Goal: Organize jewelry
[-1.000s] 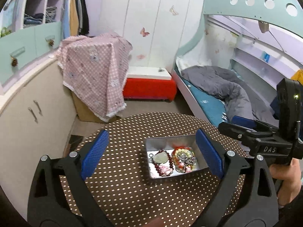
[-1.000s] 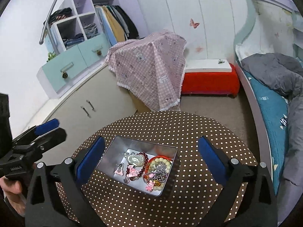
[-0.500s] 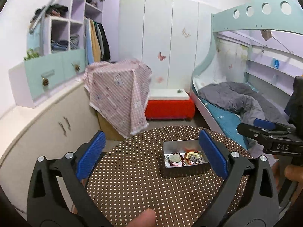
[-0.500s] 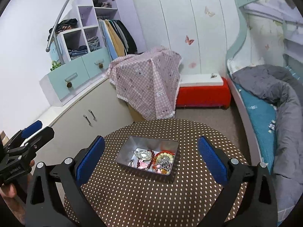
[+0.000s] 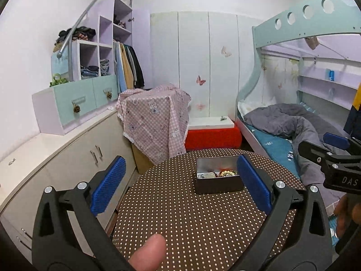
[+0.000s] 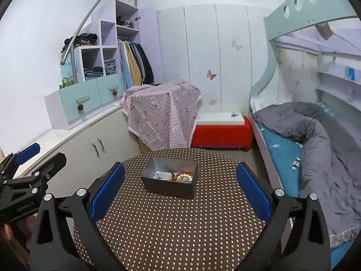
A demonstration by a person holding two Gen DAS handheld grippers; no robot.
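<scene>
We take the round polka-dot table [image 6: 180, 225] as our landmark. On its far half, away from us, sits the metal tin [image 6: 169, 181], a rectangular box whose long axis runs roughly left to right across our view, turned a little in the right wrist picture so that its near left corner points toward us. Both pairs of tongs hang over the near edge of the table, well apart from the tin. The left tongs [image 5: 180, 184] are spread wide and hold nothing; from them the tin [image 5: 217, 180] lies ahead and to the right, near the right-hand pad. The right tongs [image 6: 180, 186] are likewise spread and empty; from them the tin lies straight ahead, slightly left of centre. We judge the right tongs better lined up for a reach forward. Inside the tin, against its near wall, lies the jewelry: a pale green pendant [image 6: 163, 175], dark red beads [image 6: 173, 177] beside it, and a coil of pale beads [image 6: 184, 177] to the right.
</scene>
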